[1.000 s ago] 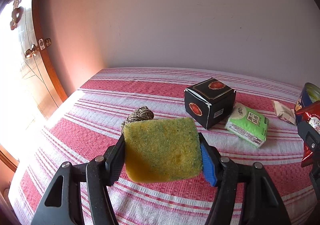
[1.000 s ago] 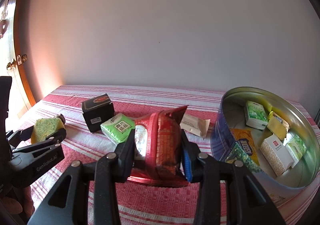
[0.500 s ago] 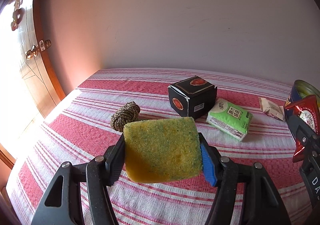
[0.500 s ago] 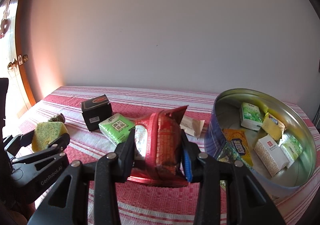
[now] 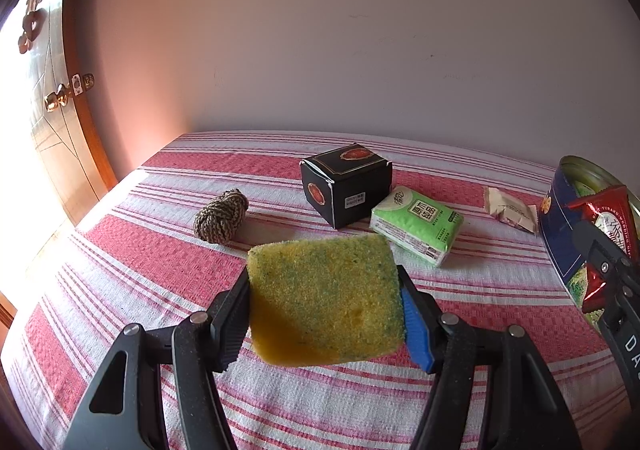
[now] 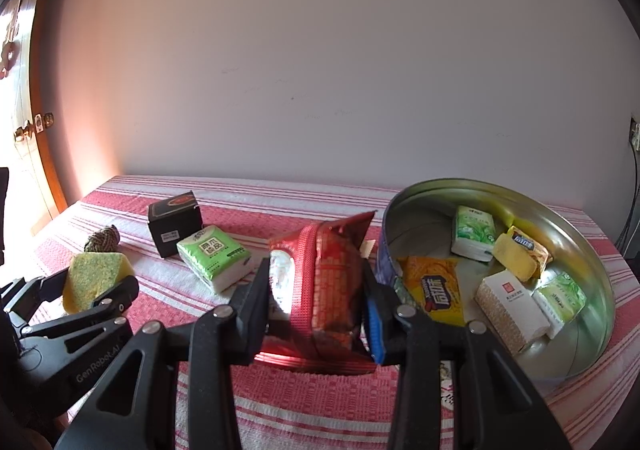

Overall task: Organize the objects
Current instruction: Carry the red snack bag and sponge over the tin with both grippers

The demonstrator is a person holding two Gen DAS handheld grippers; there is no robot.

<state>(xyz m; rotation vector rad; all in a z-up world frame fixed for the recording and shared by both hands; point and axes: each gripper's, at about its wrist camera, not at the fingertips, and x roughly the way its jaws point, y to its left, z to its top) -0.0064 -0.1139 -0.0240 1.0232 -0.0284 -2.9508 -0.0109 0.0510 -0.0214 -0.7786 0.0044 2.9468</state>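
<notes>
My left gripper (image 5: 324, 302) is shut on a yellow-green sponge (image 5: 324, 298), held above the striped cloth; the right wrist view shows the same sponge (image 6: 94, 276) at far left. My right gripper (image 6: 318, 282) is shut on a red snack bag (image 6: 324, 286), just left of the round metal tin (image 6: 592, 262). In the left wrist view the bag (image 5: 604, 218) and tin (image 5: 560, 218) appear at the right edge. The tin holds several small packets. On the cloth lie a black box (image 5: 346, 184), a green tissue pack (image 5: 418, 224), a twine ball (image 5: 220, 214) and a beige wrapper (image 5: 510, 208).
The red-and-white striped cloth (image 5: 160, 274) covers the surface up to a plain wall behind. A wooden door with a brass knob (image 5: 60, 98) stands at the left. Cables (image 6: 632, 210) hang at the far right beyond the tin.
Both grippers have shifted right with their loads. The box, tissue pack and twine ball slid leftward in the left wrist view; the tin came further into the right wrist view.
</notes>
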